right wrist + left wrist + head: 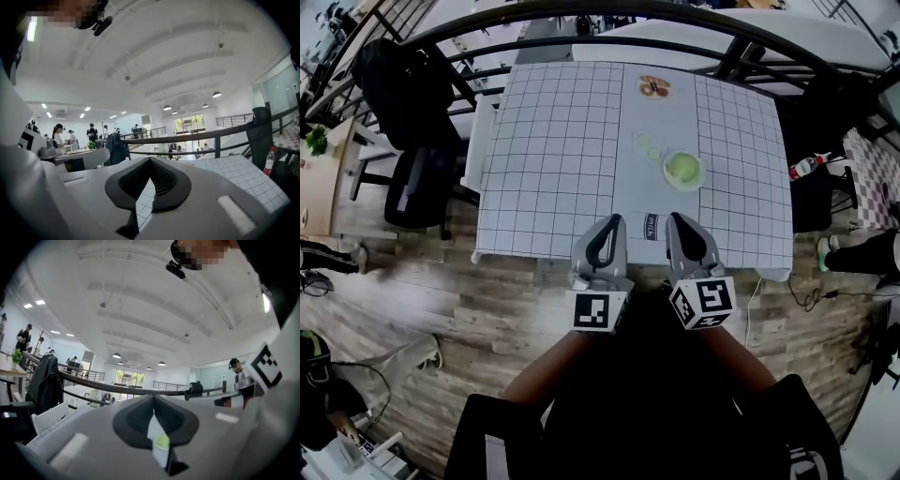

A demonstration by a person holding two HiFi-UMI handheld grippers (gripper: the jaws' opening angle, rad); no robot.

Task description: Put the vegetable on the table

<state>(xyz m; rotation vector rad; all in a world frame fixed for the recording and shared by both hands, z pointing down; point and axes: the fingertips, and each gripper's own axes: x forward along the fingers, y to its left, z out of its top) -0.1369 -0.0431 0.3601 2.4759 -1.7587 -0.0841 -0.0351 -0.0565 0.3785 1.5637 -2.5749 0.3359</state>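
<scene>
A round pale green vegetable (683, 167) lies in a small bowl (697, 180) right of the middle of the grid-cloth table (553, 159). Beside it, further back and to the left, pale green slices (648, 145) lie on the cloth. My left gripper (615, 221) and right gripper (673, 217) hover side by side over the table's near edge, both shut with nothing in them. In the left gripper view the gripper (153, 398) leaves only a thin slit, through which a bit of the green vegetable (162, 442) shows. The right gripper (150, 160) shows only grid cloth through its slit.
A small carton (651, 226) stands between the two grippers at the near edge. A plate of brown food (654, 87) sits at the far side. A black chair (412, 103) stands to the left, a railing (581, 19) runs behind, and a bottle (806, 167) lies right of the table.
</scene>
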